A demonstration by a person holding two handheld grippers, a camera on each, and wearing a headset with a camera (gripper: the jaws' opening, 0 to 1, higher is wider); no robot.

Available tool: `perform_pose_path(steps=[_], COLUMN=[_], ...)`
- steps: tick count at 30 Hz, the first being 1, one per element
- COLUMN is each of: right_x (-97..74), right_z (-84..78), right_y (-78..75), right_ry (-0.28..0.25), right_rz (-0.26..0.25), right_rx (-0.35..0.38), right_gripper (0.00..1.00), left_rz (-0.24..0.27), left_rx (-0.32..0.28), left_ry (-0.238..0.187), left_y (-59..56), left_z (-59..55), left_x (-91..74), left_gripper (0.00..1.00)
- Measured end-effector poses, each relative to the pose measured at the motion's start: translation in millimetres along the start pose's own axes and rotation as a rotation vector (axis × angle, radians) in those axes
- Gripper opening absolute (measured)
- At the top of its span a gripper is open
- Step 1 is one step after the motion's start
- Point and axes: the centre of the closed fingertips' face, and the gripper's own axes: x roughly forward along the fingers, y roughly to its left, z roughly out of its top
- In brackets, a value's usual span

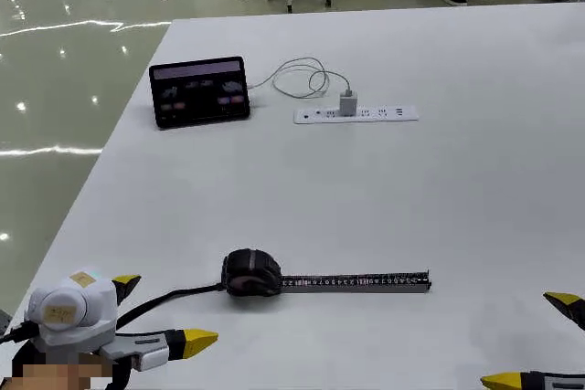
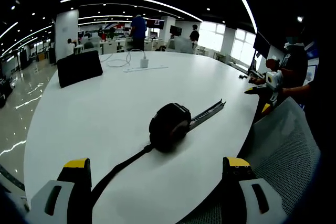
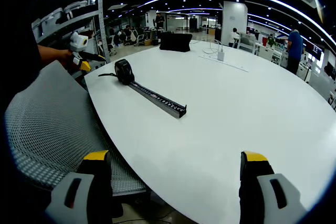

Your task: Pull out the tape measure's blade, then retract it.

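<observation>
I find left gripper (image 1: 164,310), right gripper (image 1: 532,340) released, empty; tape measure (image 1: 251,273) lies ahead of left fingers (image 2: 76,163), blade (image 1: 356,281) out; I would clamp it squarely, then retract.

Black tape measure (image 1: 251,273) flat on white table (image 1: 366,189), blade (image 1: 356,282) pulled out, strap trailing

The right tongs (image 3: 176,157) stand with jaws wide apart and nothing between them, over the near edge of the white surface (image 3: 236,108). Ahead and to their left lies the tape (image 3: 124,71), its blade (image 3: 157,98) drawn out flat with the tip toward the tongs. Farther left, a hand (image 3: 66,56) holds the left tongs (image 3: 88,61) beside the surface's edge. A mesh chair (image 3: 47,124) sits close on the left.
</observation>
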Motion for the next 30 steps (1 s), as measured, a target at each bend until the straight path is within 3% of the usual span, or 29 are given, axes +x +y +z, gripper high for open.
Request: perform_pose_path(steps=[9, 13, 17, 19, 21, 23, 26, 27, 28, 30], right_x=[5.8, 13.7, 21.2, 24.9, 28.2, 30.8, 35.6, 36.9, 38.8, 42.0], right_z=[18.3, 25.4, 31.0, 33.0, 34.7, 35.9, 36.3, 36.3, 37.1, 38.0], right_y=[-8.5, -12.4, -12.6, -14.0, -16.4, -17.9, -20.2, -20.2, -20.1, -19.9], right_ry=[0.011, 0.032, 0.047, 0.058, 0.068, 0.080, 0.097, 0.102, 0.106, 0.113], right_rz=[0.018, 0.043, 0.067, 0.078, 0.087, 0.098, 0.113, 0.118, 0.124, 0.133], right_rx=[-0.055, -0.115, -0.155, -0.173, -0.193, -0.212, -0.224, -0.229, -0.240, -0.252], right_gripper=[0.99, 0.99, 0.99, 0.99, 1.00, 1.00, 1.00, 1.00, 1.00, 0.99], left_rz=[0.005, 0.015, -0.005, 0.015, 0.064, 0.082, 0.176, 0.179, 0.177, 0.166], left_rx=[-0.024, -0.035, -0.064, -0.067, -0.144, -0.164, -0.039, -0.032, -0.065, -0.074], left_ry=[0.023, 0.017, 0.009, 0.023, 0.052, 0.013, 0.101, 0.116, 0.128, 0.103], left_y=[-8.8, -16.4, -24.8, -26.7, -23.7, -25.2, -17.6, -19.6, -22.8, -27.5], left_z=[17.3, 34.0, 41.6, 40.9, 36.0, 42.1, 25.5, 23.1, 21.0, 25.4], left_x=[19.8, 31.8, 45.8, 52.6, 58.0, 63.6, 69.6, 71.9, 75.6, 80.0], left_gripper=[1.00, 1.00, 1.00, 1.00, 1.00, 1.00, 1.00, 1.00, 1.00, 1.00])
